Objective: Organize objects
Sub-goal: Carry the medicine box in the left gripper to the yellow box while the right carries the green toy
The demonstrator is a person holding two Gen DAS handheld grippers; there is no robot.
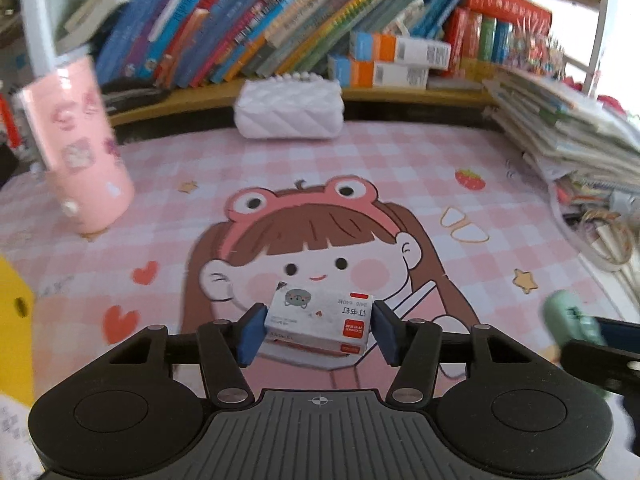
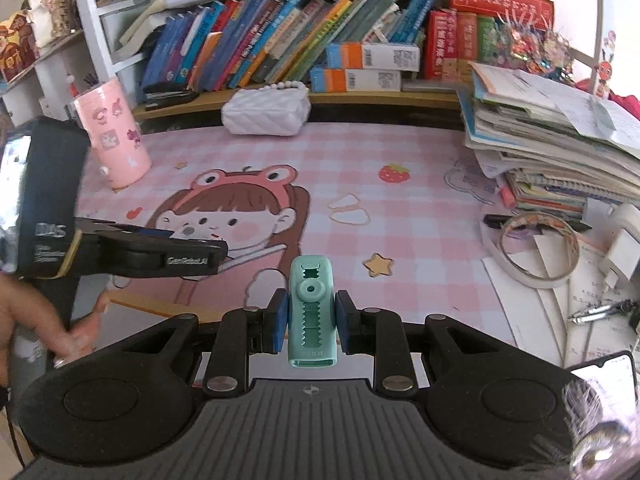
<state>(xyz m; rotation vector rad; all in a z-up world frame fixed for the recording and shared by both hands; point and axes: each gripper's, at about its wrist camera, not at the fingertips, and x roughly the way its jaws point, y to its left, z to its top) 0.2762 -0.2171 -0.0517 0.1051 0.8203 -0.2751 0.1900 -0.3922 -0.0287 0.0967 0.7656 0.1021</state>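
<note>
Clamped between the blue pads of the right gripper (image 2: 311, 322), a mint-green stapler (image 2: 311, 312) is riding upright, its ridged face turned toward the lens and lifted above the counter (image 2: 420, 184). Ahead and to the left of it, the left gripper (image 2: 188, 246) is reaching in across a pink checked mat (image 2: 400, 240) printed with a cartoon girl in a frog headband, a person's hand (image 2: 36, 320) steering it from below. Seen from its own camera, the left gripper (image 1: 319, 330) is bracketing a small white box of staples (image 1: 319, 322), its pads right at the box's two sides; whether they are pressing on it cannot be told. Just under that box, a second one is showing. Beyond the left gripper and off to its left, a pink cup (image 1: 78, 148) with stickers is standing. Straight ahead, a white quilted pouch (image 1: 289, 108) is lying before a shelf of leaning books (image 1: 248, 28). Off to the right, a stack of papers (image 2: 552, 136) is piling up beside a roll of tape (image 2: 536, 252).
</note>
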